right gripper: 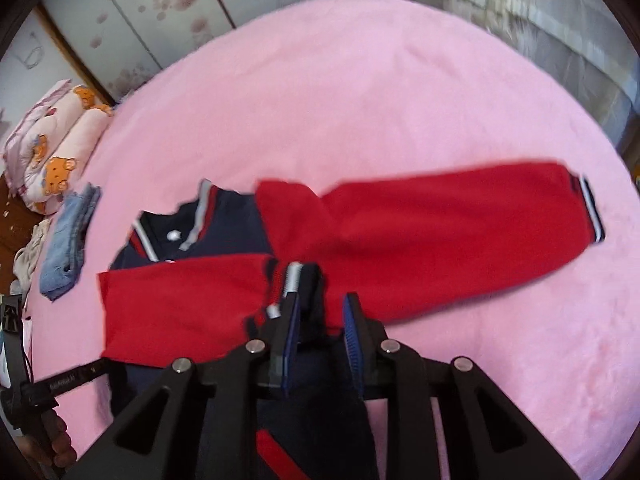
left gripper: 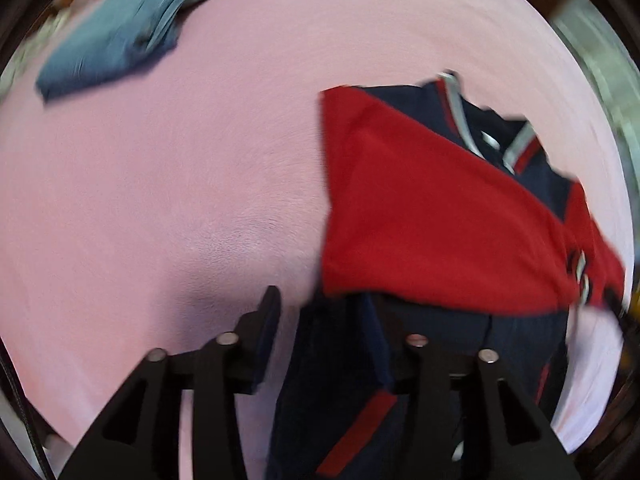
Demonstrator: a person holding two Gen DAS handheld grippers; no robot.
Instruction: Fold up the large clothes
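Note:
A navy jacket with red sleeves (right gripper: 440, 232) lies on the pink bed (right gripper: 360, 100). One red sleeve is folded across the navy body (left gripper: 432, 216); the other stretches out to the right (right gripper: 500, 216). My right gripper (right gripper: 320, 304) is open around the striped cuff (right gripper: 294, 280) of the folded sleeve, its jaws a little apart. My left gripper (left gripper: 332, 320) is open low over the jacket's left edge (left gripper: 336, 360); its left finger (left gripper: 266, 320) is over the bed and its right finger is hidden against the dark cloth.
Folded blue jeans (left gripper: 120, 36) lie at the far left of the bed, also in the right wrist view (right gripper: 68, 244). Pink bear-print pillows (right gripper: 56, 140) lie beyond them. Sliding wardrobe doors (right gripper: 160, 12) and a curtain (right gripper: 540, 20) stand behind the bed.

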